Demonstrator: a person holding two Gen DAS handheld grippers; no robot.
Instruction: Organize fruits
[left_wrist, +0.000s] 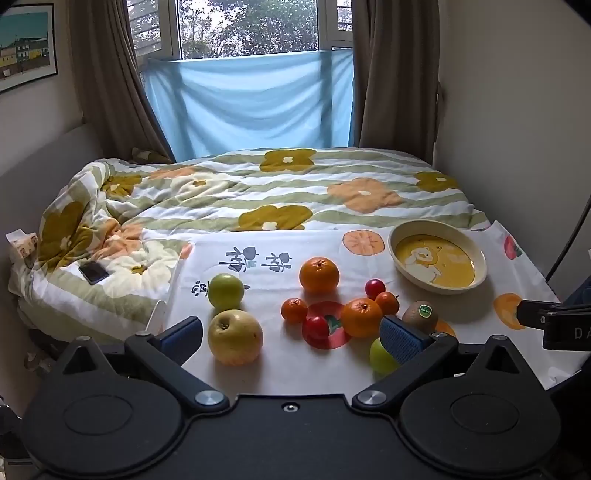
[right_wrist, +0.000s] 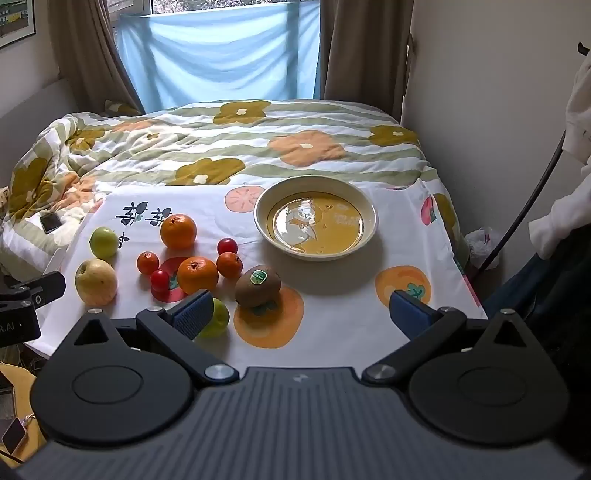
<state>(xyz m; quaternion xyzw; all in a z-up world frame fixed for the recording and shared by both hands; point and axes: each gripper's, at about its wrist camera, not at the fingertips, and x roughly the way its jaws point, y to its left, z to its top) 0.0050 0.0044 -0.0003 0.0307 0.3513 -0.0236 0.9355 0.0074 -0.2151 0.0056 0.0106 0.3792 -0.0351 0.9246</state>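
Both tools (left_wrist: 291, 334) (right_wrist: 303, 310) agape above fruit

bowl (right_wrist: 369, 216): cream rim, yellow duck print inside, upright, holds no fruit, far right on my cloth
big oranges (right_wrist: 178, 231): two, mid cloth
small oranges (right_wrist: 229, 264): two, beside the nearer big one
red fruits (right_wrist: 227, 245): two, small, among the oranges
apples (right_wrist: 96, 281): yellow near left, green (right_wrist: 104, 242) behind it, another green (right_wrist: 218, 320) nearest me
kiwi (right_wrist: 258, 286): stickered, near bowl

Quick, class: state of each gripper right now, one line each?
Left gripper: open, holding nothing.
Right gripper: open, holding nothing.
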